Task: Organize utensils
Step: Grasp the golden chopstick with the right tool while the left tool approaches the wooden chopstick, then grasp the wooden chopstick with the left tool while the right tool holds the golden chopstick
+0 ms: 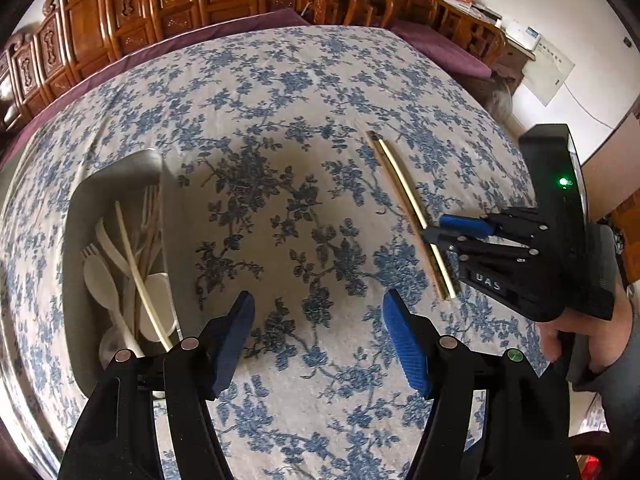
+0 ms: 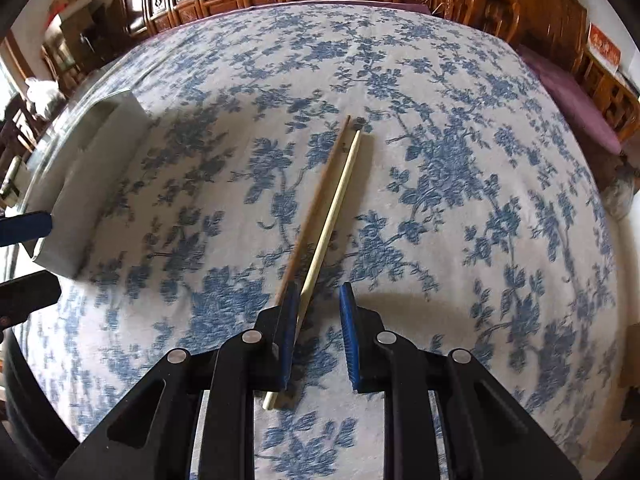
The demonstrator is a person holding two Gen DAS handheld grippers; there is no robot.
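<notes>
Left hand-held gripper (image 1: 318,304) jaws wide apart, right hand-held gripper (image 2: 319,294) narrowly parted, both angled downward

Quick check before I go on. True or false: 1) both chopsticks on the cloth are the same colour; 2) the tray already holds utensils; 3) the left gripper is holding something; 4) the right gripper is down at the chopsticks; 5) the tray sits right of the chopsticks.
1) False: one chopstick is brown, the other chopstick pale.
2) True: the tray holds pale forks and spoons.
3) False: the left gripper is open with only cloth below it.
4) True: the right gripper straddles the pale one, not clamped.
5) False: it sits to their left.
</notes>
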